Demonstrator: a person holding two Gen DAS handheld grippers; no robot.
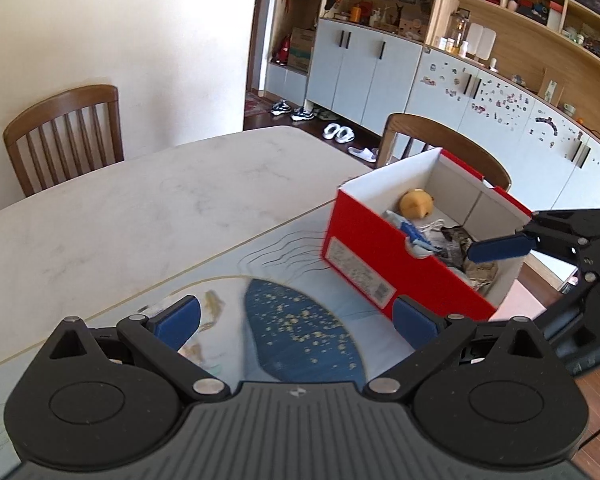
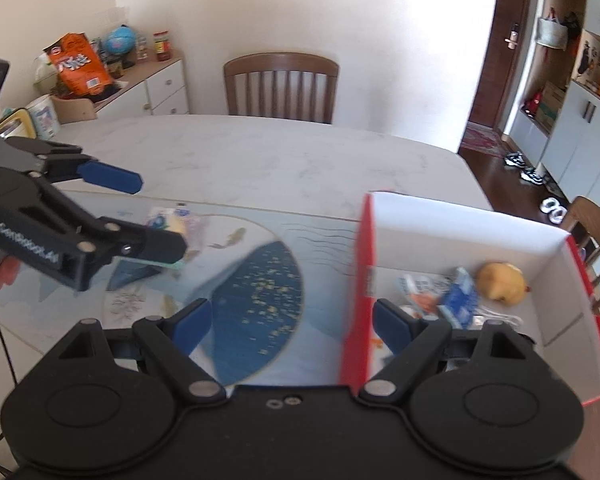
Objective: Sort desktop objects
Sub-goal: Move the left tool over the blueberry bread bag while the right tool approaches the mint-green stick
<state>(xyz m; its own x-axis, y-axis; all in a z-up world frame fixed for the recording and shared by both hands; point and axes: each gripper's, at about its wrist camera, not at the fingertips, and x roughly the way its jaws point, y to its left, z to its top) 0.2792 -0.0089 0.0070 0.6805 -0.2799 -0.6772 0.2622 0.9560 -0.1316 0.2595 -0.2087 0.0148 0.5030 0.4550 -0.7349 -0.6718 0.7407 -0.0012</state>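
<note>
Marble table [image 1: 148,200] carries a red box [image 1: 380,264]; both grippers' fingers [image 1: 178,320] spread wide, empty.

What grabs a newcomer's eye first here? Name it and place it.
The red shoebox at the mat's right end, open-topped, holding a yellow plush toy and blue-and-white packets. Next, the blue fish-patterned mat on the marble table. Both tools stand open: the left tool above small packets at the mat's left end, the right tool at the box.

box [image 2: 460,220] on mat [image 2: 260,288] – right side | mat on table [image 2: 260,148]
</note>
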